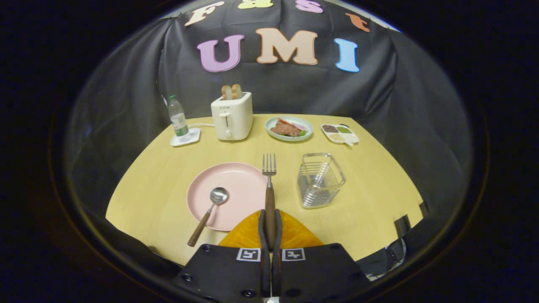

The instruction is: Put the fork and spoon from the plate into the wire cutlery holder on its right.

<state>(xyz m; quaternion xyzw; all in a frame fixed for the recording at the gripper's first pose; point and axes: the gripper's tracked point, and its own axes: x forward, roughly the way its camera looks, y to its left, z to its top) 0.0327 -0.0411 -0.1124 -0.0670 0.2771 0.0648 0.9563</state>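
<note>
**Gripper view: fork in the claw, spoon on the plate**

Gripper view, and I've got the gripper [270,227] closed tight on the fork [269,189]: both fingers press the wooden handle from either side, with the tines pointing away from me at 12 o'clock. The fork sits lifted over the right rim of the pink plate [236,185].

The spoon [209,212] lies on that plate at about 10 o'clock from my fingers, bowl up on the plate, wooden handle running back over the near rim onto the table [160,168].

The wire cutlery holder [320,181] stands upright at 2 o'clock, just right of the plate, apart from the fork.

Far side of the table: 1 toaster [232,115] with 2 slices of bread [232,91] up at 11 o'clock, a water bottle [177,115] on a coaster [185,137] to its left, a food plate [289,128] at 12, and a divided dish [340,134] at 1.
</note>
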